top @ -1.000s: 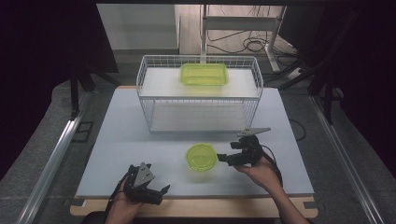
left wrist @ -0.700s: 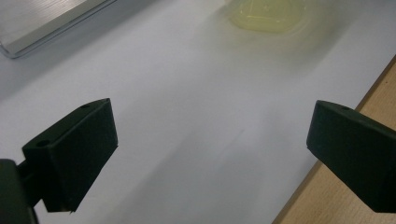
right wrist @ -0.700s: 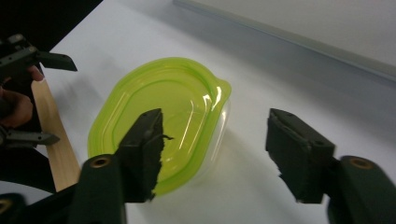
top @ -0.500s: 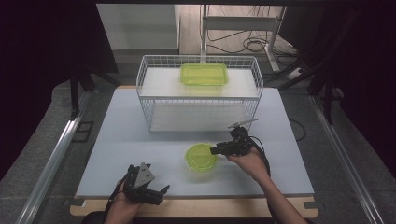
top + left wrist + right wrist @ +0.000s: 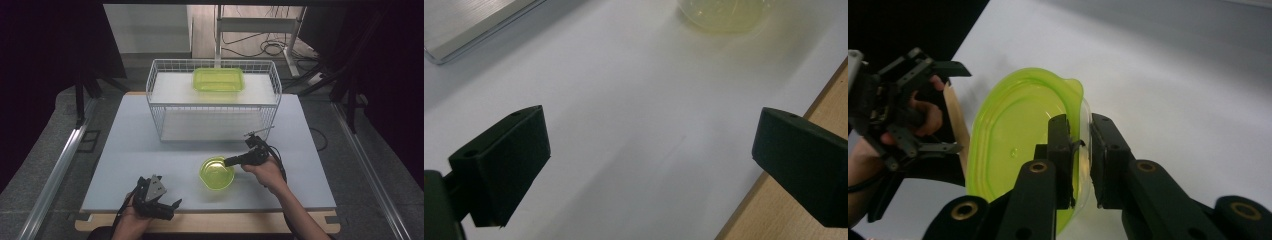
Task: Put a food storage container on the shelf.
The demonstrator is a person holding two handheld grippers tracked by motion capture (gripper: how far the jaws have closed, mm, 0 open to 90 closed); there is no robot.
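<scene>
The round green bowl (image 5: 216, 173) is sitting on the pale table top (image 5: 150, 150), near the person's edge and in front of the white wire rack (image 5: 212, 102), with its rim now caught between the jaws of the right gripper (image 5: 229, 161). In the right gripper view the bowl (image 5: 1018, 150) is showing one black pad inside its wall and the other outside, and the right gripper (image 5: 1079, 160) has just been closing its jaws until they are pinching that thin translucent rim. This is a narrow hold at one edge, so the likeliest trouble, in my judgement, is the bowl swinging down or pivoting about the pads as it is lifted; the smooth plastic could also be slipping out if the wrist is tilting quickly. Squeezing harder may be bending the soft rim rather than securing it. A second green container (image 5: 218, 79), rectangular, is resting on the rack's upper shelf, and if the bowl is heading there, its hanging side could be catching the wire edge on the way in. The left gripper (image 5: 162, 207) is waiting near the front corner of the table with its jaws spread wide and nothing between them, so it is giving the bowl no support. In the left gripper view the bowl (image 5: 723, 14) is lying well ahead of those open jaws.
</scene>
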